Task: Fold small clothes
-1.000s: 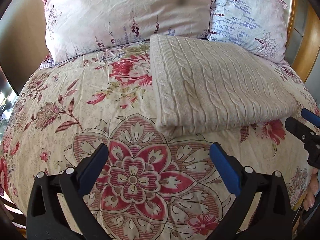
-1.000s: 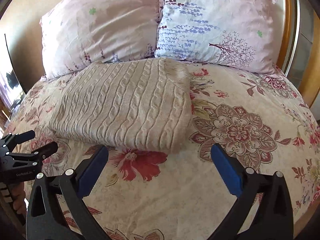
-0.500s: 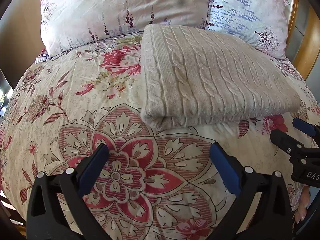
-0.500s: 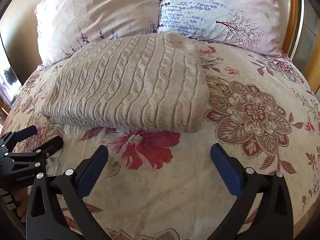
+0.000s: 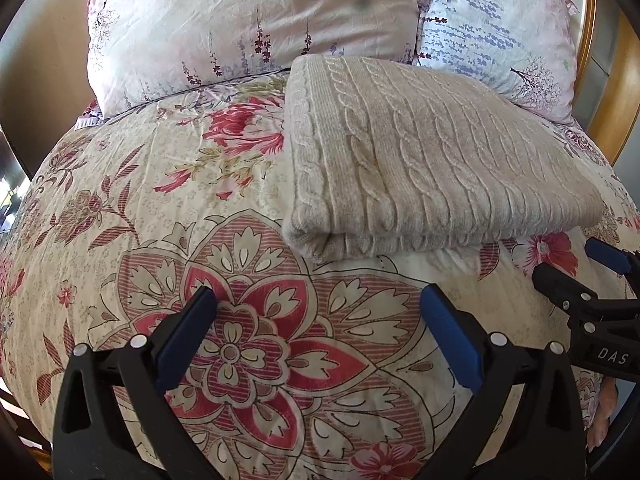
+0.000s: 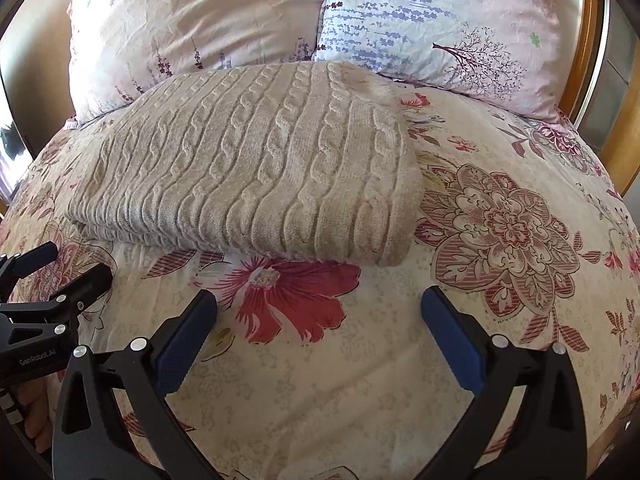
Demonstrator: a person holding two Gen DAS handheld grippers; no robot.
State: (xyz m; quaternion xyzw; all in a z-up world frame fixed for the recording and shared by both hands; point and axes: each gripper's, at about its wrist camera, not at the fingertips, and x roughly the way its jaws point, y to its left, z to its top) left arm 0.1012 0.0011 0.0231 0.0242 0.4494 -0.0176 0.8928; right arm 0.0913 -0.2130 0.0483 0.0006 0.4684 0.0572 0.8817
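Your left gripper [image 5: 318, 304] is spread wide and holds nothing; its blue pads [image 5: 188, 334] hang over the big flower on the bedspread [image 5: 120, 208]. The folded sweater [image 5: 420, 152] lies at 1 o'clock from it, its near left corner just beyond the gap between the fingers and not touching them. Your right gripper [image 5: 576, 264] shows at 3 o'clock in this view, near the sweater's front edge.

Your right gripper [image 6: 318, 304] is also wide and empty, over a red bloom on the bedspread [image 6: 400, 360]. The sweater [image 6: 256, 168] lies at 11 o'clock, its front fold just ahead of the fingertips, apart from them. Your left gripper [image 6: 56, 264] sits at 9 o'clock, near the sweater's left corner.

Two pillows [image 6: 192, 24] stand behind the sweater, touching its far edge, against a wooden headboard [image 6: 592, 40].
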